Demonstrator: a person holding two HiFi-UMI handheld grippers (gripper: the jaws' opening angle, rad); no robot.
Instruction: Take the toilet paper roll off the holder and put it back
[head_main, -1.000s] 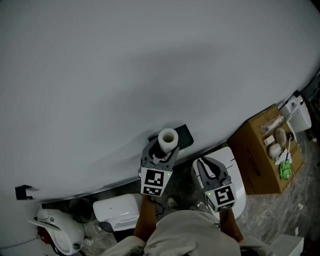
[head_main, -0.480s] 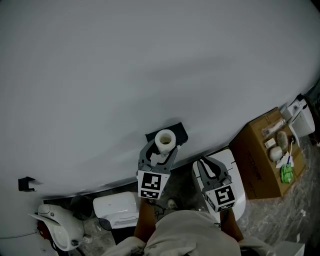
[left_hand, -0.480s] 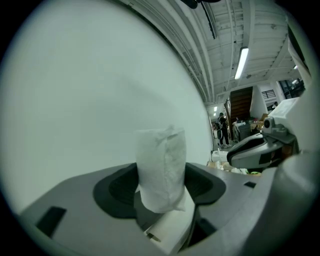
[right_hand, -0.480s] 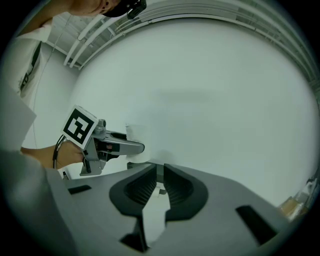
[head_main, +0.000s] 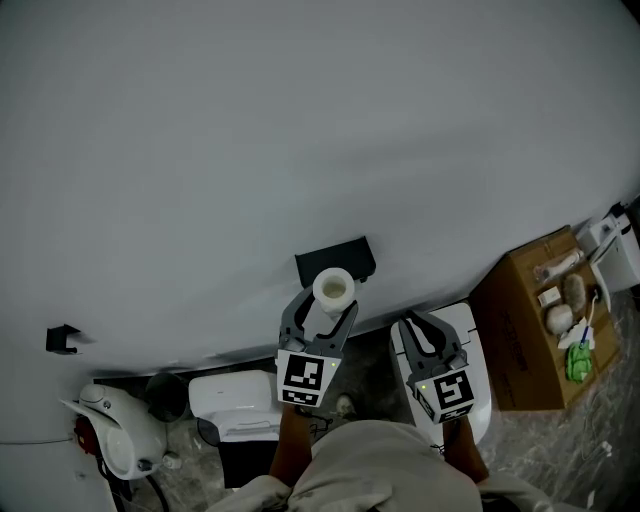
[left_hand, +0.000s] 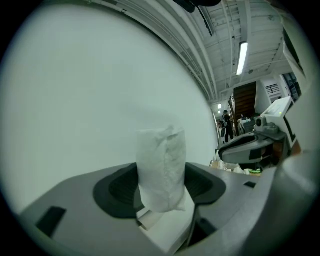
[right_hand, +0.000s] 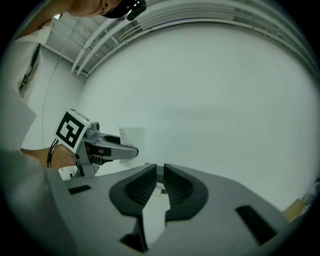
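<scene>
The white toilet paper roll stands upright between the jaws of my left gripper, which is shut on it. In the left gripper view the roll fills the gap between the dark pads. The black holder sits on the grey wall just beyond the roll. My right gripper is to the right, shut and empty, its jaws almost touching. The right gripper view shows the left gripper side-on with the roll in it.
A cardboard box with small items on top stands at the right. A white fixture lies under the right gripper, and a white device lower left. A white and red object and a small black wall hook are at far left.
The left gripper has carried the roll across in front of the holder. The holder now shows whole just beyond the roll instead of beside and behind it. The right gripper stayed shut alongside.
</scene>
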